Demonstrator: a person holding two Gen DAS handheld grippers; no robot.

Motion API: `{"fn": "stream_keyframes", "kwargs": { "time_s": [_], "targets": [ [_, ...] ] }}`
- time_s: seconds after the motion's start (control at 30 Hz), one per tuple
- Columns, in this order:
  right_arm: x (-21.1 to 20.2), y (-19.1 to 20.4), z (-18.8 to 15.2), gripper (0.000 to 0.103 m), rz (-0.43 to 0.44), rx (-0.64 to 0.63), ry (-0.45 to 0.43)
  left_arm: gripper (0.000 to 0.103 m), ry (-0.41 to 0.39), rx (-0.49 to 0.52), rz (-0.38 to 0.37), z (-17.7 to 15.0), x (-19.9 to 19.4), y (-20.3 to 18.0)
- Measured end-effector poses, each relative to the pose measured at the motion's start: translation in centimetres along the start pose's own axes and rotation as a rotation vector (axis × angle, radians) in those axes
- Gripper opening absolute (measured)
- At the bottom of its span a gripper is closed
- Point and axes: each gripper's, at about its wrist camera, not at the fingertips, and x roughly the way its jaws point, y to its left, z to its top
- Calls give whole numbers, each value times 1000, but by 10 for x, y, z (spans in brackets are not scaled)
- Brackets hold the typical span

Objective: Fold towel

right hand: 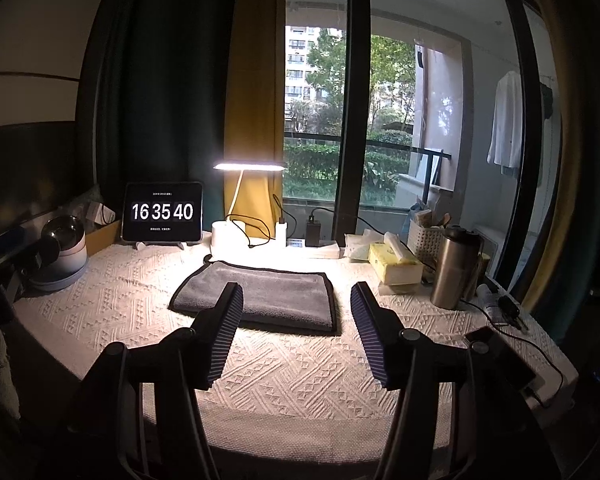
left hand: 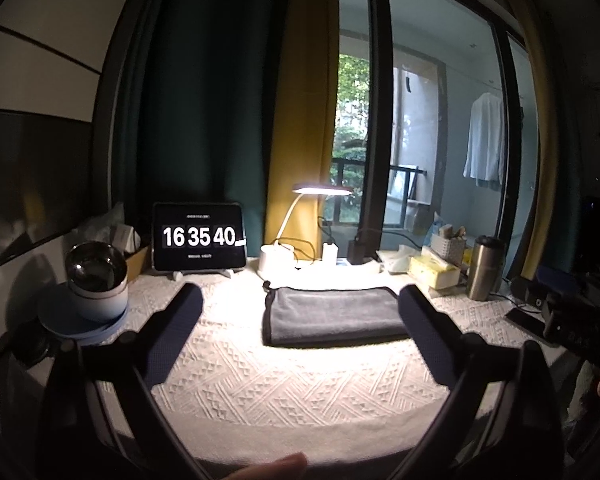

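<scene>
Left wrist view: left gripper (left hand: 300,300) spread wide over the white tablecloth (left hand: 260,392), grey towel (left hand: 334,316) folded at centre, lamp (left hand: 322,190) glowing behind.

Right wrist view: right gripper (right hand: 296,300) spread too, towel (right hand: 260,294) centre, clock (right hand: 163,212) at left, window (right hand: 396,120) beyond.

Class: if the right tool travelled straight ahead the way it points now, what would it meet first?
Probably the grey towel: it lies on the tablecloth just ahead of the open right tool, partly between its fingers. Depth is hard to judge.
</scene>
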Motion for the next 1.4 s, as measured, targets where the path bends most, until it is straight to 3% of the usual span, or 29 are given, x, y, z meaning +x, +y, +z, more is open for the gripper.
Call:
{"fn": "stream_keyframes", "kwargs": {
  "time_s": [1.4],
  "targets": [
    [11,-3,-2,59,3,5,21,99,11,-14,-8,1,5,-2]
  ]
}}
